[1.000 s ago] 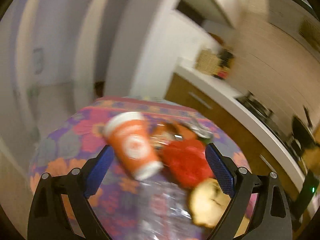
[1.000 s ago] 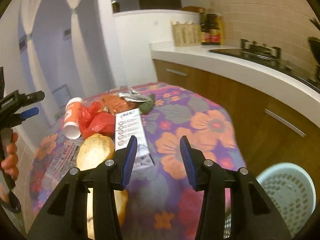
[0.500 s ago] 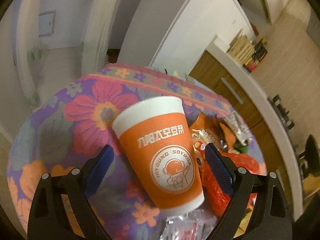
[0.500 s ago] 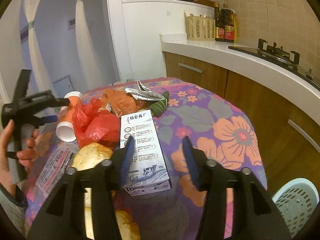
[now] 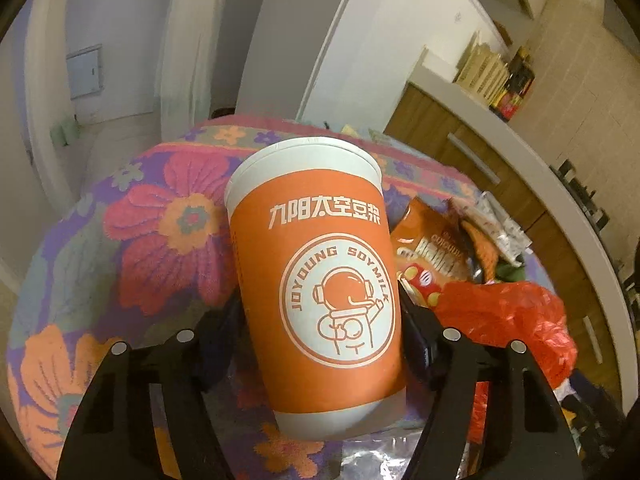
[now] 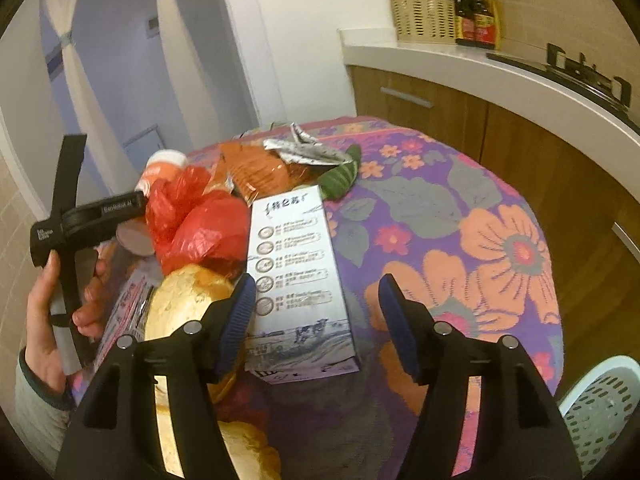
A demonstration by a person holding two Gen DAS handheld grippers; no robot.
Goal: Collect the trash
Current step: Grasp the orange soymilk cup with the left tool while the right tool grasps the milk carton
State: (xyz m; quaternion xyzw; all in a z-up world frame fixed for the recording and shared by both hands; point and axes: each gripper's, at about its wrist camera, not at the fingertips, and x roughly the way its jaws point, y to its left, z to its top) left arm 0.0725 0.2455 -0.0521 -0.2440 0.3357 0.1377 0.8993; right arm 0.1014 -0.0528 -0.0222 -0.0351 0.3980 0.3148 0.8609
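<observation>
Left gripper (image 5: 320, 332): pinched the orange paper cup (image 5: 316, 280), one finger on each side.
Cup: lay tilted on the flowered tablecloth (image 5: 160, 248), rim pointing away.
Beyond the cup, to its right: red plastic bag (image 5: 508, 320), then an orange snack wrapper (image 5: 432, 248).
Right gripper (image 6: 316, 320): fingers spread wide, holding nothing.
Between its fingers: white carton (image 6: 298, 276), nearer the left pad.
Left of it: bread roll (image 6: 184, 300).
Lower right: pale basket (image 6: 600, 404).

Bare tablecloth (image 6: 460, 208) right of carton (image 6: 298, 272); litter crowding left.
</observation>
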